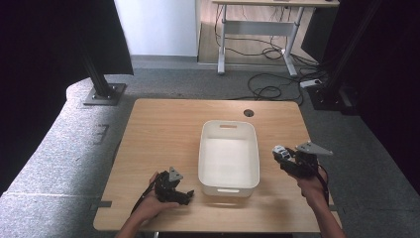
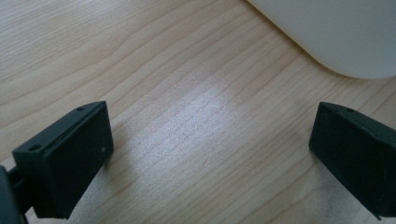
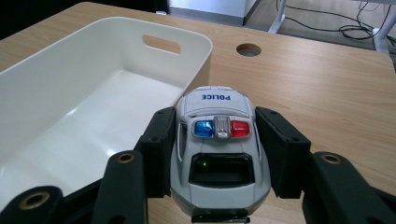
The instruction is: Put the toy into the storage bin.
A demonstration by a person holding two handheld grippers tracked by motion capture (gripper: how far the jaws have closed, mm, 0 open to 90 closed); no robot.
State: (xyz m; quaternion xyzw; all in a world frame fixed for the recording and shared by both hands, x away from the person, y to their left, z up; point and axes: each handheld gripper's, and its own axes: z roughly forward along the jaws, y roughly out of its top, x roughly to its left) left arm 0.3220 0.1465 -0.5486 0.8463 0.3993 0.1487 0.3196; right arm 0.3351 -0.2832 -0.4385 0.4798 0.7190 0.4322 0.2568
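Toy car (image 3: 219, 140): white and silver-grey body, blue and red roof lights, blue "POLICE" lettering, dark rear window with a tiny green dot. Tub (image 1: 229, 154), centre of frame: plain white. Table (image 1: 163, 129): pale wood grain, streaked. Right gripper (image 3: 219, 149), left gripper (image 2: 210, 158): matt black.

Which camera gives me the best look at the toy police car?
The right gripper view: the toy police car sits close up between the right gripper's jaws, its roof lights and lettering clear. The high view shows it small, beside the white bin.
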